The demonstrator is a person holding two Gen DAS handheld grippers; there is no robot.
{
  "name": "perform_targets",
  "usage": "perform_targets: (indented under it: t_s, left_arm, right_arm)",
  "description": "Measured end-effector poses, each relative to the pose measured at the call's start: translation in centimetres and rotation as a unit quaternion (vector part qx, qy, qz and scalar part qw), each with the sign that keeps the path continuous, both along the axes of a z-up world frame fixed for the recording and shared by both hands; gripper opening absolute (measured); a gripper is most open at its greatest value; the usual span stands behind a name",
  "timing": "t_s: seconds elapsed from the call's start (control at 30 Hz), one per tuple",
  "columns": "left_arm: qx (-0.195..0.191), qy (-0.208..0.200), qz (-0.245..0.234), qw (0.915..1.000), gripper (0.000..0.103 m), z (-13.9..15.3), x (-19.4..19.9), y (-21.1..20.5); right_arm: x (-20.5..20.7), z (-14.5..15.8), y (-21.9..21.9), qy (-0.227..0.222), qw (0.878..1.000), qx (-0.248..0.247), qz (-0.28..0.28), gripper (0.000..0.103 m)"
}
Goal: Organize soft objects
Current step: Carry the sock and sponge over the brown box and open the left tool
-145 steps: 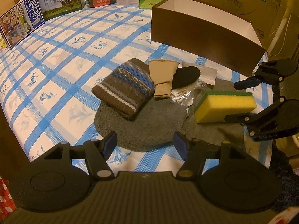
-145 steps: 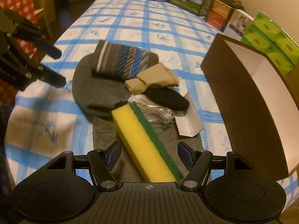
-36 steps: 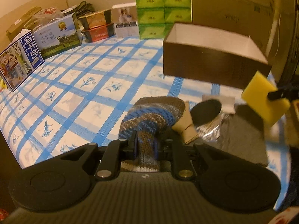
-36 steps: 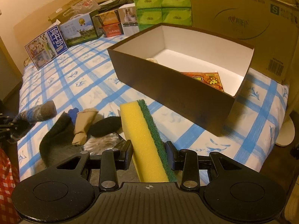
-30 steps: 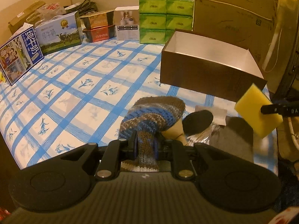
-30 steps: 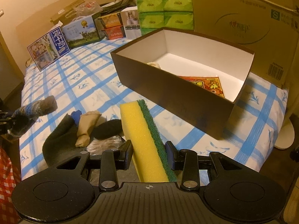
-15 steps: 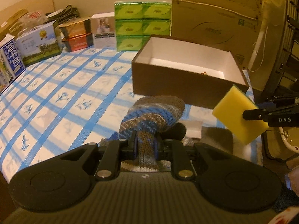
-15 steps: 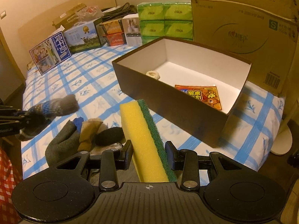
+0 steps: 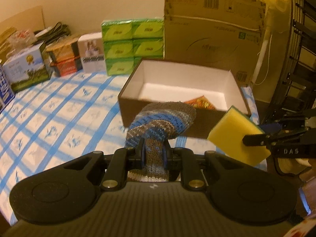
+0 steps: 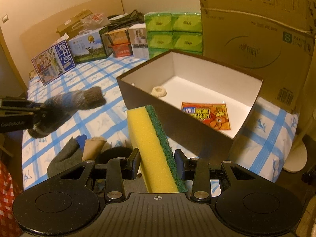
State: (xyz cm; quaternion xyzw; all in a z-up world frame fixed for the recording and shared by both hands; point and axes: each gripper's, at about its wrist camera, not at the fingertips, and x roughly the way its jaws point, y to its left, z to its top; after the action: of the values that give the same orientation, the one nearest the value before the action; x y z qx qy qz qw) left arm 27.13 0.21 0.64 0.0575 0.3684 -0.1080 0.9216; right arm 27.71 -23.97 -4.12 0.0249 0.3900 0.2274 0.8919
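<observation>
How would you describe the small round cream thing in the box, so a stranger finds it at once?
Look inside the brown box on the blue-checked cloth. On its white floor, near the far left corner, lies a small cream ring. Its only neighbour is a flat orange packet.

Place: you're in a home storage room.
Evidence: tablecloth-covered bench [image 10: 102, 122], tissue packs [image 10: 173, 33], milk cartons [image 10: 86, 45], cardboard box [image 10: 256, 29].

Dim amber light, fisheye-warped edges
</observation>
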Motion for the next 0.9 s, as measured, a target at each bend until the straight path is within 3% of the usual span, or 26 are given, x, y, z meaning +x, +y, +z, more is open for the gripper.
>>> perform_targets:
  t_s: [0.27,0.5,0.9]
  left_arm:
    - [-0.005,-0.025,-0.025,0.9994,0.016,1.8,4.4,-2.9]
    - [-0.013,-0.022,-0.034,0.9991,0.016,2.3,9.5,-5.4]
    - [-0.022,0.028,-0.028,0.999,0.016,-1.0,17.8,-8.7]
  right_arm:
    - [2.7,2.2,-1.1,-0.029,0.999,0.005,-0.014,0.038]
    - [6.4,4.1,-2.2,-0.061,0.997,0.01,-0.047,0.038]
    - [12.8,2.8,-3.8,-0.055,0.994,0.0,-0.097,0.038]
